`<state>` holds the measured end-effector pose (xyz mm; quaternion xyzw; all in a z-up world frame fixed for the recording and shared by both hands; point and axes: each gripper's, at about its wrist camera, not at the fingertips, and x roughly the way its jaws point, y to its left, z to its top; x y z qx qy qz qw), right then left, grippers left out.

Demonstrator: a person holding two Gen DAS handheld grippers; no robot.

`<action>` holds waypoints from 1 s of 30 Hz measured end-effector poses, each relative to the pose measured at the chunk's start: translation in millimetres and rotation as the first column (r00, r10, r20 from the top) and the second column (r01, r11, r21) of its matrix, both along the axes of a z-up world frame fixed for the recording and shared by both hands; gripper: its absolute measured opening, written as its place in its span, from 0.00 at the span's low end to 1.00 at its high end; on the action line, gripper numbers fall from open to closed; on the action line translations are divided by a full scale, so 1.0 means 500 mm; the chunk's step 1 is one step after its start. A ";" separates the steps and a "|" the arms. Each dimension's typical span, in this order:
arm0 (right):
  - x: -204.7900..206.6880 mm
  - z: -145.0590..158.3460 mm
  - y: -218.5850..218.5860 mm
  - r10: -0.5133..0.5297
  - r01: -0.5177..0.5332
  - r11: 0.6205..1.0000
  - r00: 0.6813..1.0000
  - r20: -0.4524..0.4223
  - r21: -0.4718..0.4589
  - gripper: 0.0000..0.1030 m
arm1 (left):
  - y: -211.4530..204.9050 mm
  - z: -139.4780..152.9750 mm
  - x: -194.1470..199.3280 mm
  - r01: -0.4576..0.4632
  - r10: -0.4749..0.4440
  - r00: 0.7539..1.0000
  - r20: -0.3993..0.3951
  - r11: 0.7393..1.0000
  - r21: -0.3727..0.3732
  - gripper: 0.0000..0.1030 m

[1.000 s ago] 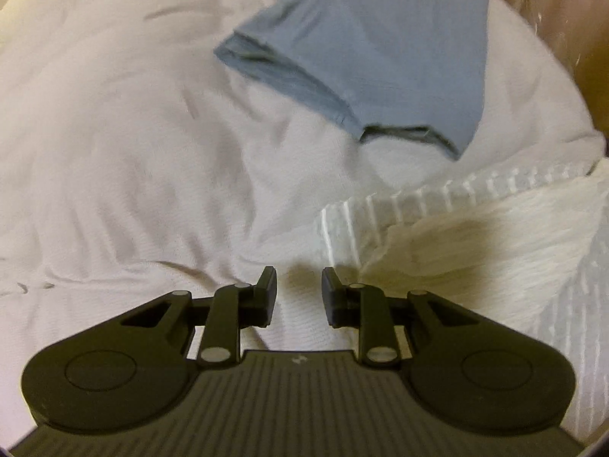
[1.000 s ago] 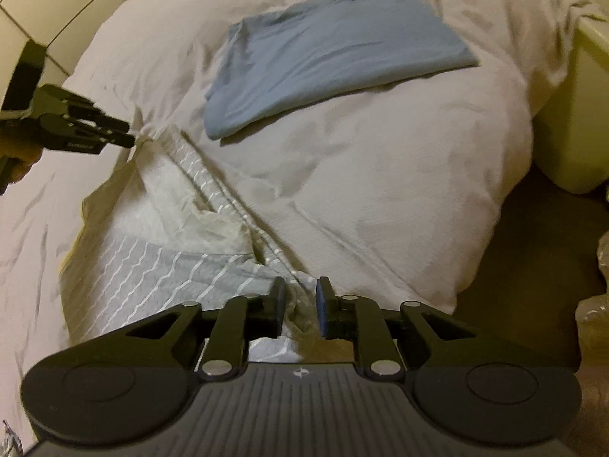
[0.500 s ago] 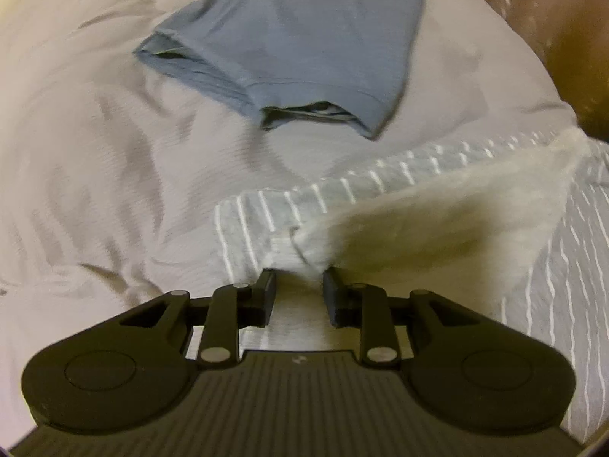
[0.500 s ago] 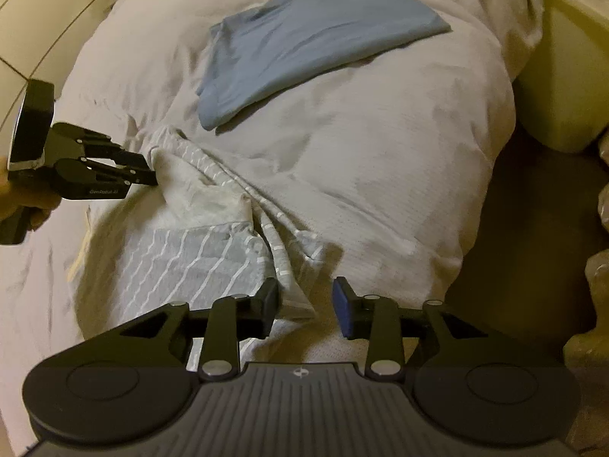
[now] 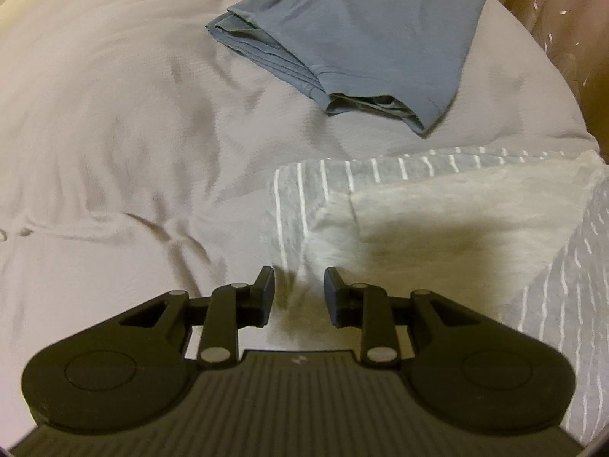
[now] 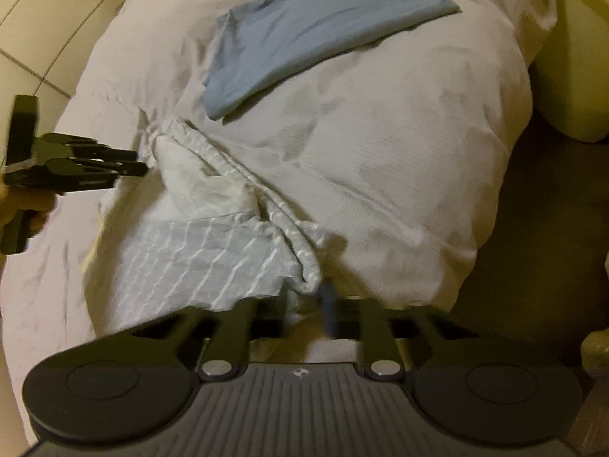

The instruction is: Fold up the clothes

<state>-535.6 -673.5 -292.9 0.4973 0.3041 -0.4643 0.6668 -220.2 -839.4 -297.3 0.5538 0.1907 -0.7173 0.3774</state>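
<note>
A grey garment with white stripes (image 5: 380, 167) lies inside out on the bed, its pale lining (image 5: 475, 205) turned up. My left gripper (image 5: 298, 289) is open at the garment's near corner, and fabric reaches just between the fingertips. From the right wrist view the same garment (image 6: 198, 251) stretches from the left gripper (image 6: 142, 165) down to my right gripper (image 6: 306, 304). A bunched corner fills the narrow gap between the right fingers, which look blurred. A folded blue T-shirt (image 5: 365, 34) rests further back on the bed.
The bed is covered by a rumpled pale duvet (image 5: 114, 114). Its right edge drops to a dark floor (image 6: 533, 247), beside a cream cabinet (image 6: 582, 68). A person's hand (image 6: 23, 213) holds the left gripper's handle.
The right fingers have narrowed around the garment's corner, which now sits between them. The left gripper has shifted along the garment's edge, and the blue T-shirt appears further right in its view.
</note>
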 end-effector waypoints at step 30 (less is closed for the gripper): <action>0.031 -0.022 -0.047 0.058 -0.055 0.998 0.997 -0.055 0.041 0.12 | 0.042 -0.016 0.153 -0.421 0.434 0.884 -0.171 0.900 0.111 0.06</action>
